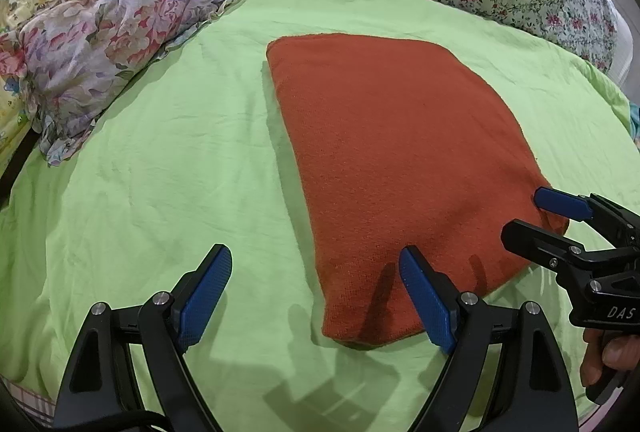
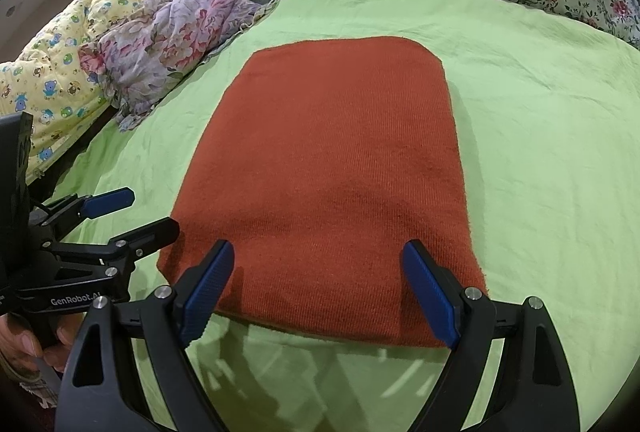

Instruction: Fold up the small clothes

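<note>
On the bed: I see the rust-red cloth (image 2: pixel 328 183) folded flat.
Left hand-held gripper (image 1: pixel 316 296): spread, empty.
Right hand-held gripper (image 2: pixel 318 292): spread, empty.
Risk: I may pinch one layer only, undoing the fold.

Left gripper (image 1: pixel 316 296), black angular arms, blue ribbed pads (image 1: pixel 205 296), silver screws, "GenRobot.AI" lettering; right gripper (image 2: pixel 318 294) alike, marked "DAS".

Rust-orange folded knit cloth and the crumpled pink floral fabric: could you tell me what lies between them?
Only bare green bedsheet separates the rust-orange folded knit cloth from the crumpled pink floral fabric; both wrist views show it.
</note>
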`<state>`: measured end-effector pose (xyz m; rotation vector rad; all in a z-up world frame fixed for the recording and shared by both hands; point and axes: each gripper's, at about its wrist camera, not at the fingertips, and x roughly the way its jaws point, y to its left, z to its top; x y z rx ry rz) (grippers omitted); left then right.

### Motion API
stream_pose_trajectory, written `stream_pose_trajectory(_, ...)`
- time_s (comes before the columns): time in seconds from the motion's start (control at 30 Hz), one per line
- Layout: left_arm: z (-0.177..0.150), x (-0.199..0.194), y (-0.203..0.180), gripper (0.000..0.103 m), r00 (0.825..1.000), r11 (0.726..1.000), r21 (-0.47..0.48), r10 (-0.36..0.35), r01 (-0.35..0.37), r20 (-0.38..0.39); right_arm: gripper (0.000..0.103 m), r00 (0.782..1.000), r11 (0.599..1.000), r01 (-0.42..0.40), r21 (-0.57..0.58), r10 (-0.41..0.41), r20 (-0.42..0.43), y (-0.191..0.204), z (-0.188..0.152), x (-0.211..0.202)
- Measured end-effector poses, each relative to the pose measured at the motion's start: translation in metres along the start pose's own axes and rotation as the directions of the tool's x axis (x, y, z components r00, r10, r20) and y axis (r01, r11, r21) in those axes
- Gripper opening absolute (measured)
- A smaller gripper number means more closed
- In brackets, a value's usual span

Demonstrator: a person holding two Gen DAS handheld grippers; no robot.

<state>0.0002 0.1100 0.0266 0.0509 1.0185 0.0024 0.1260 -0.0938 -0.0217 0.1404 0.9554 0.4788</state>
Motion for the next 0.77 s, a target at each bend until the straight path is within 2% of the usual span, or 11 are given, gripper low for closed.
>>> stream_pose_trajectory(0.77,0.0084,0.0038,0.0086,0.086,1.0,1.0,-0.009,0.002,-0.002,-0.004,0.086,1.0,1.0,0.001,0.024,-0.001,-0.001,-0.008,0.0071,0.0023)
